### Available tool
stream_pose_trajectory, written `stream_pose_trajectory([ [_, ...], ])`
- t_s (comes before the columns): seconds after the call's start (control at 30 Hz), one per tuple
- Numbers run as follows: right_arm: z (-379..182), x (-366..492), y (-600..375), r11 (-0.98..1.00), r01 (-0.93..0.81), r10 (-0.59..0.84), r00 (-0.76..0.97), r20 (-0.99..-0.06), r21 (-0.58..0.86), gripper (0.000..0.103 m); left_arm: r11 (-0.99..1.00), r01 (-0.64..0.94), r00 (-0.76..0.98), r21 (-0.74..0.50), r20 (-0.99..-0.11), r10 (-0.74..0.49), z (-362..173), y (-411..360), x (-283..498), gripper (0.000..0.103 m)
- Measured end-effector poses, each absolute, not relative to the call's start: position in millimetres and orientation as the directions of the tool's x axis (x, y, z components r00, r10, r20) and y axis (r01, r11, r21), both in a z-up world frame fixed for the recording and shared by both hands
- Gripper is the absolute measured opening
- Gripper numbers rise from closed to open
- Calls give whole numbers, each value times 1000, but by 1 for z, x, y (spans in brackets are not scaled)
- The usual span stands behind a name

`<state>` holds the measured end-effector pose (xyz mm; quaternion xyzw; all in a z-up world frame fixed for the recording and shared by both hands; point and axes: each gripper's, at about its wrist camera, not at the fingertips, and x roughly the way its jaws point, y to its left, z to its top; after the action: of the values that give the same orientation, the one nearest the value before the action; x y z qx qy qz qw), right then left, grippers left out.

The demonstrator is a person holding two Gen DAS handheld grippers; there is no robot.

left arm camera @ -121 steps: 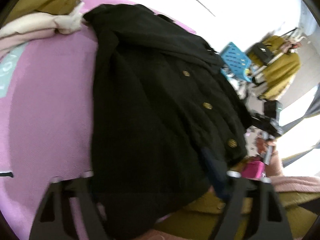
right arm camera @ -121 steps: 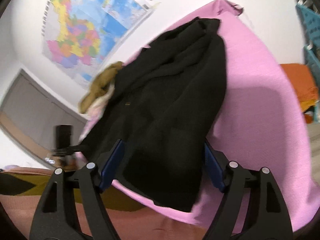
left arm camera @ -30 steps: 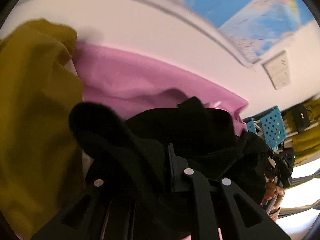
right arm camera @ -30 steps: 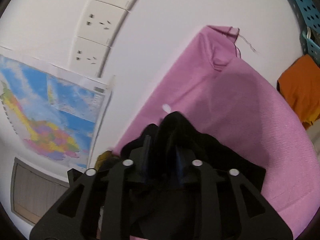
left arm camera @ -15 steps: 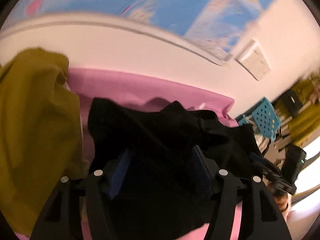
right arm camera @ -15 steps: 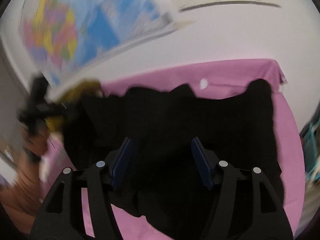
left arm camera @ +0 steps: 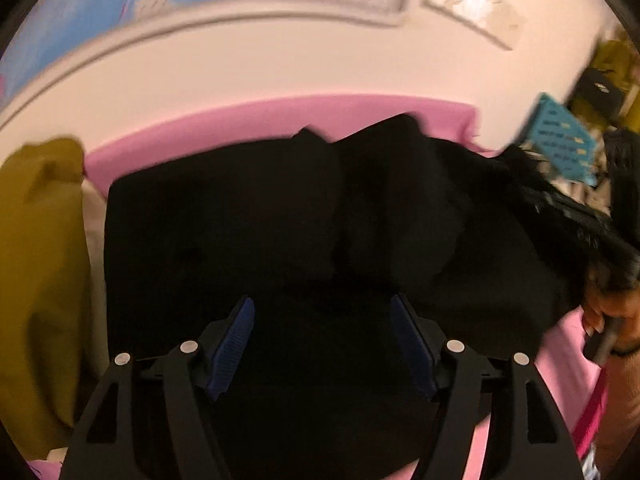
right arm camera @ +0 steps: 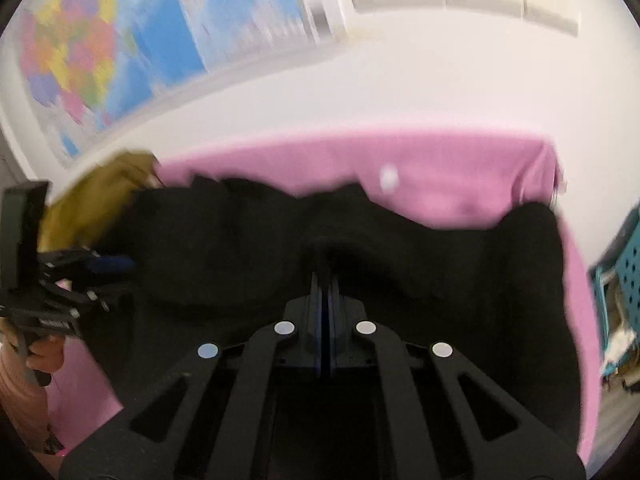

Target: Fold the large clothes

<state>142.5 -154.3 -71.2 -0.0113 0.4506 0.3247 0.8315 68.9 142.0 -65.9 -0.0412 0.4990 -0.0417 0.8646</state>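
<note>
Both hand-held grippers sit at the near side of the black coat (left arm camera: pixel 280 232), which lies spread across the pink bed cover (right arm camera: pixel 460 168). In its own view the left gripper (left arm camera: pixel 322 320) has its blue-padded fingers (left arm camera: pixel 234 336) well apart above the dark cloth, holding nothing. The right gripper (right arm camera: pixel 324 280) has its fingers pressed together; a ridge of cloth rises just at the tips, so it is probably pinching a fold of the coat, though black on black hides the bite itself.

The coat's long axis runs side to side across the cover, roughly parallel with the wall behind it. One end nears the olive garment (left arm camera: pixel 36 264) at the cover's left edge; the other reaches towards the right edge by the blue basket (left arm camera: pixel 562 140). Which end is collar and which is hem cannot be told.

To do this step well, the open left gripper should probably take the near edge level with the right one's hold, so both lift evenly and the fold lands straight instead of skewed. The thick cloth will likely bunch if pulled from one point.
</note>
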Motion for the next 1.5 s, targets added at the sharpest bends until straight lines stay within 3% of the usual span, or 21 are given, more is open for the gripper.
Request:
stream_pose_trajectory([
  [0.07,-89,148,-156,805,-517,501,327,-801,292,9,995,15,498,-95,-862,-90,-72,145,67,67],
  [0.1,-88,144,-163,802,-515,518,348,-781,303,11,994,18,507,-108,-856,-102,-71,148,63,67],
  [0.17,-73,128,-181,793,-519,552,391,-736,319,36,993,4,529,-120,-842,-104,-62,156,50,67],
  [0.27,-46,95,-220,749,-563,631,444,-636,350,51,992,16,598,-129,-793,-113,-39,168,20,71],
  [0.37,-33,67,-269,760,-539,639,519,-568,362,62,991,14,668,-131,-736,-107,-21,182,-19,79],
  [0.47,-46,55,-306,800,-474,596,552,-583,368,72,993,-11,672,-121,-736,-82,-24,190,-44,81],
  [0.57,-72,52,-321,824,-424,562,528,-637,375,73,995,-27,640,-100,-766,-60,-44,190,-49,81],
  [0.73,-95,62,-311,803,-451,588,494,-640,390,75,987,-25,623,-157,-775,-107,-68,184,-33,85],
  [0.8,-101,69,-308,776,-454,626,469,-623,437,56,982,-19,633,-187,-763,-133,-73,177,-23,80],
  [0.87,-98,75,-303,750,-454,658,444,-607,481,8,979,-16,632,-202,-761,-147,-77,170,-17,38],
  [0.9,-93,74,-305,740,-461,671,444,-594,490,7,979,-42,613,-197,-779,-130,-76,168,-11,20],
  [0.93,-79,70,-313,710,-476,704,461,-540,519,6,973,-52,599,-223,-787,-149,-74,171,-10,12],
  [1.03,-35,47,-332,679,-524,734,510,-449,514,6,939,-59,644,-337,-732,-223,-50,193,-30,8],
  [1.17,-2,13,-362,670,-561,741,542,-397,486,6,876,2,659,-483,-658,-365,-23,215,-72,8],
  [1.23,-11,2,-368,707,-547,707,544,-452,448,6,859,22,628,-511,-661,-410,-27,209,-84,9],
  [1.3,-42,8,-362,764,-487,640,483,-598,424,8,897,37,575,-441,-725,-380,-42,190,-86,9],
  [1.4,-79,13,-355,823,-423,548,419,-724,378,25,932,5,505,-363,-803,-316,-68,174,-81,12],
  [1.47,-74,9,-357,845,-403,518,451,-727,353,43,938,-27,518,-346,-808,-283,-68,177,-83,30],
  [1.5,-62,5,-362,838,-399,538,487,-688,373,45,941,-45,545,-335,-798,-258,-60,179,-87,34],
])
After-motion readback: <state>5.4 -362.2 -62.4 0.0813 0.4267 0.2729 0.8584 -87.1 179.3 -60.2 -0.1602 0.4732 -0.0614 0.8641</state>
